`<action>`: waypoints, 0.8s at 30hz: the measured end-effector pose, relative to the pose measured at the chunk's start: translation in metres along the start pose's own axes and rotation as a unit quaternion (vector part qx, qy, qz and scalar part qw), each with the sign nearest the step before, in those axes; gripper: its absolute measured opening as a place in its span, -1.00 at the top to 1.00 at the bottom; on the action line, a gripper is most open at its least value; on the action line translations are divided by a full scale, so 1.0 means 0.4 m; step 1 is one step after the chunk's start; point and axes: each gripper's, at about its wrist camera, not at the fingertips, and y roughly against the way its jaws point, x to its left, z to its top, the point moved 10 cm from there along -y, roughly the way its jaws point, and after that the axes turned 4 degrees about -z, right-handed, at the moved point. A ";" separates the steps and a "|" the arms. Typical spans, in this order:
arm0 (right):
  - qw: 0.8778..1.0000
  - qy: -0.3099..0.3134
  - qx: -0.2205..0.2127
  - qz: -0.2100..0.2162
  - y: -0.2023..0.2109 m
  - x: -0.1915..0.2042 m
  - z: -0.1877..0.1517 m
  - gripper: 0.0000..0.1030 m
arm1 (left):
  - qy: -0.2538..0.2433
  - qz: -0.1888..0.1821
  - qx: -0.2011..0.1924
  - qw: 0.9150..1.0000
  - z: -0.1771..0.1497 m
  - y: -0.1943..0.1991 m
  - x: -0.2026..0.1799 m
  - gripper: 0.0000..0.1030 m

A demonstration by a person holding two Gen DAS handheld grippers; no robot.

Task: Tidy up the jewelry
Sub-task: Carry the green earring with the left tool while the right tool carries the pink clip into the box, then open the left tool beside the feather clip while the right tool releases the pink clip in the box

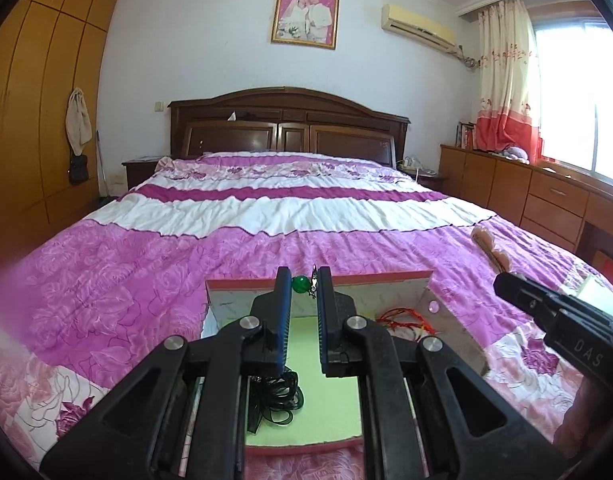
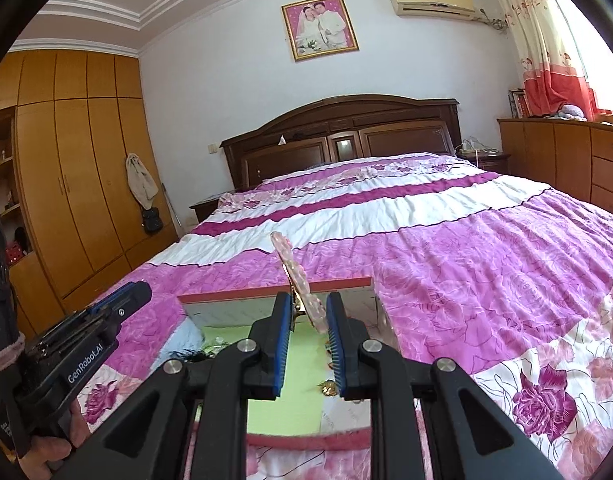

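A home bedroom: a quilted bed (image 1: 266, 216) with wooden headboard (image 1: 286, 124), wardrobe (image 2: 78, 168), and what looks like a wedding portrait (image 1: 305, 14).

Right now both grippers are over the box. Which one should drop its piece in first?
Probably left. The left gripper pinches the green bead above the box, while the right gripper holds a long pink hair clip jutting upward.
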 end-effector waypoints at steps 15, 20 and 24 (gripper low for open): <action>0.995 0.019 0.097 -0.018 -0.153 -0.018 -0.134 0.61 | 0.013 0.024 0.122 0.992 -0.159 -0.128 0.026 0.92; 0.992 0.018 0.125 -0.028 -0.179 -0.030 -0.168 0.61 | 0.025 0.026 0.154 0.987 -0.202 -0.155 0.037 0.92; 0.988 0.018 0.152 -0.032 -0.195 -0.037 -0.199 0.60 | 0.029 0.023 0.155 0.987 -0.200 -0.156 0.039 0.91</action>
